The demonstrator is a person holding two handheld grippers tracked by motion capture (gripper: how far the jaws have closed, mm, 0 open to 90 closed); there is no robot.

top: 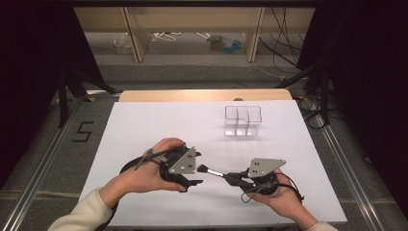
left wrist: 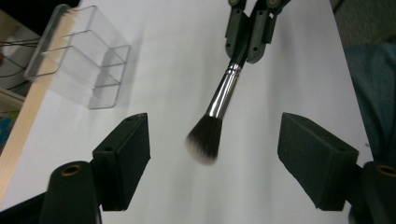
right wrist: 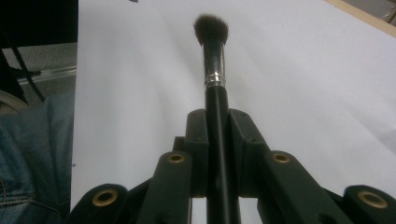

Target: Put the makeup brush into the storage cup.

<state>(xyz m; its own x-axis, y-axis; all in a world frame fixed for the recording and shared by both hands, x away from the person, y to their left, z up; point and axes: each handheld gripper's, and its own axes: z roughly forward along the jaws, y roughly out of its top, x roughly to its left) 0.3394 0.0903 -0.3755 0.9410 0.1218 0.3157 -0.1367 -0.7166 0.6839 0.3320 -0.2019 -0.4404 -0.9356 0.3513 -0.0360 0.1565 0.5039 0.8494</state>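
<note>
A makeup brush [top: 214, 172] with a black handle, silver ferrule and dark bristles hangs level just above the white table. My right gripper [top: 236, 178] is shut on its handle, and the right gripper view shows the handle [right wrist: 215, 100] clamped between both jaws with the bristles pointing away. My left gripper [top: 198, 168] faces it from the left and stands open. In the left gripper view the bristle head [left wrist: 205, 140] floats between the wide jaws, touching neither, and the right gripper [left wrist: 250, 35] holds the brush's far end.
A clear plastic organizer [top: 243, 120] with several compartments stands empty toward the table's far right, seen again at upper left of the left gripper view [left wrist: 84, 56]. A white sheet [top: 144, 125] covers the table, with a wooden edge [top: 202, 95] at the back.
</note>
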